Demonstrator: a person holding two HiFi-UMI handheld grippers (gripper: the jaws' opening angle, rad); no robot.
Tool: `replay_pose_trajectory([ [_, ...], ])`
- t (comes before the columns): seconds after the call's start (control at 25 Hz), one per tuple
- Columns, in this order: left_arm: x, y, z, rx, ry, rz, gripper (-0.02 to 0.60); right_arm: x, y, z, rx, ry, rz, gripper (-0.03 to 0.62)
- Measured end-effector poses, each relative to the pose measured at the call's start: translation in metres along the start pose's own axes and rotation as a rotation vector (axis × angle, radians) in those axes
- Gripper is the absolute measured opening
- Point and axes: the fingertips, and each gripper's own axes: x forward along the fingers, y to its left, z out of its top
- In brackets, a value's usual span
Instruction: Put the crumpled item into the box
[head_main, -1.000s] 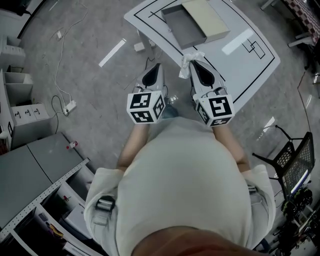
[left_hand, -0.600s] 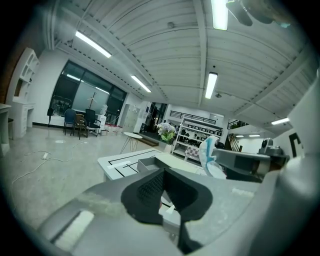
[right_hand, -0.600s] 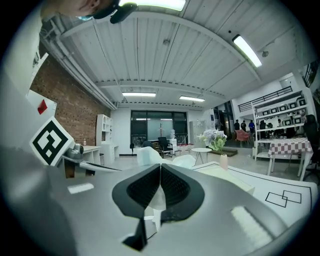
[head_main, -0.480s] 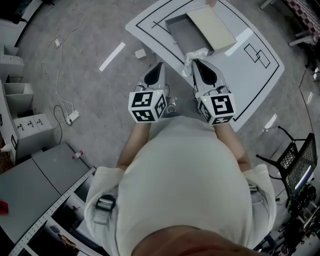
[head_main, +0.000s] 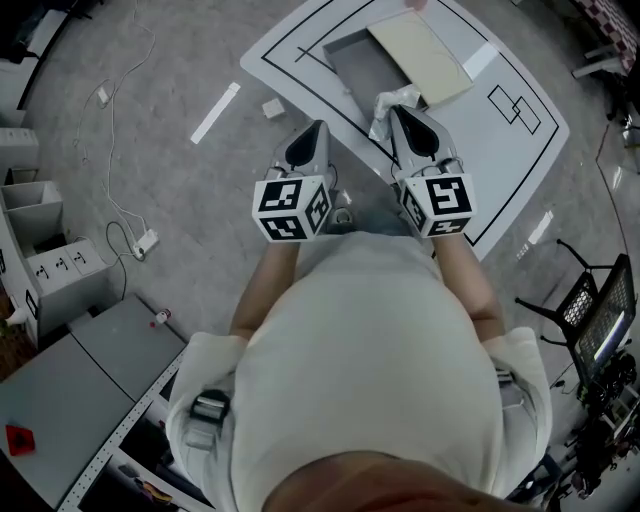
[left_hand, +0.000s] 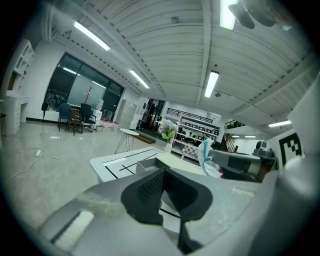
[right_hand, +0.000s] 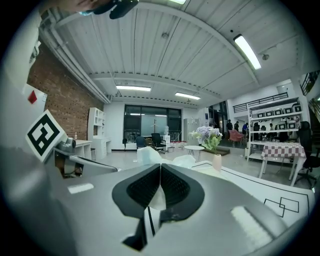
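Now the right gripper (head_main: 394, 108) is clenched on the crumpled item (head_main: 388, 102), a white wad that sticks out past its jaw tips. The right gripper view confirms it: a fold of the white stuff is pinched between the 2 black pads (right_hand: 172, 186), and the rest bulges above them (right_hand: 150, 155).

In the head view the wad hangs over the white bench (head_main: 500, 130), just beside the near end of the box (head_main: 352, 62), at about 5 o'clock from it. The box is a shallow grey tray, and a beige lid (head_main: 418, 42) lies along its side at 2 o'clock. Whether the wad touches the box rim cannot be told.

The left gripper (head_main: 318, 127) is held level with the right one, at its 9 o'clock, over the bench's near edge. Its jaws are pressed together at the tips with nothing between them; only the bench's black lines show through the gap lower down in the left gripper view (left_hand: 161, 172). That view also catches the wad (left_hand: 205, 156) at 2 o'clock.

Each gripper carries 1 marker cube (head_main: 292, 208). On the grey floor at 9 o'clock lies a power strip (head_main: 140, 243) with its cable.
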Motion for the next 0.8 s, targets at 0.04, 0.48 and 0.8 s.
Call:
replay_pose_trajectory([
  [0.04, 0.002, 0.001, 0.0, -0.002, 0.003, 0.001, 0.0, 0.003, -0.004, -0.001, -0.003, 0.007, -0.002, 0.005],
  [0.48, 0.027, 0.02, -0.002, -0.043, 0.033, 0.035, 0.0, 0.047, -0.042, -0.026, -0.012, 0.107, -0.008, 0.005],
  [0.8, 0.046, 0.032, -0.008, -0.06, 0.064, 0.046, 0.0, 0.083, -0.053, -0.054, -0.026, 0.207, 0.013, 0.006],
])
